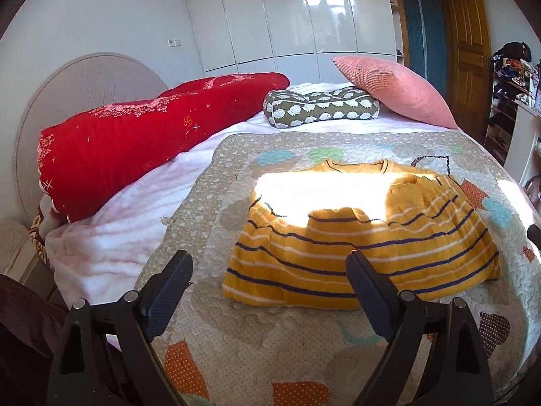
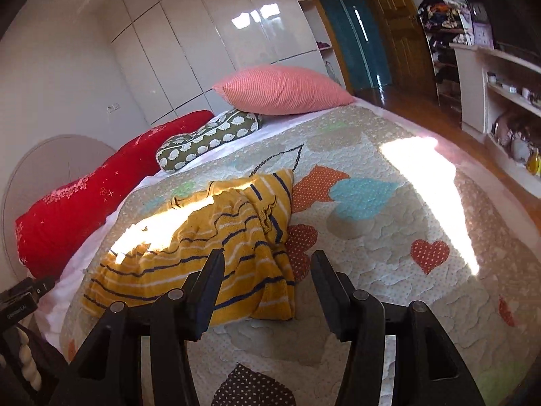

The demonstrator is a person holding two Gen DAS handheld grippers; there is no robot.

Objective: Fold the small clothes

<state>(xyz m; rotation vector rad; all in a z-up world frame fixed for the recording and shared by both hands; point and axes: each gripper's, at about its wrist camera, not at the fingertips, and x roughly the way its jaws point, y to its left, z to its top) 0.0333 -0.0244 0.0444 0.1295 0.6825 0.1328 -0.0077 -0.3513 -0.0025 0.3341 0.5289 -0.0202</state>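
A small yellow sweater (image 1: 358, 237) with navy and white stripes lies on the patterned quilt (image 1: 270, 348), its sides folded in, bright sunlight across its upper part. It also shows in the right wrist view (image 2: 209, 250), bunched along its right side. My left gripper (image 1: 268, 264) is open and empty, hovering just before the sweater's near hem. My right gripper (image 2: 267, 264) is open and empty, above the sweater's near right corner.
A red bolster (image 1: 135, 142), a green hedgehog-print pillow (image 1: 321, 106) and a pink cushion (image 1: 395, 88) lie at the bed's far side. A white fleece blanket (image 1: 111, 233) lies left. Shelves (image 2: 500, 101) and a wooden door (image 1: 470, 34) stand to the right.
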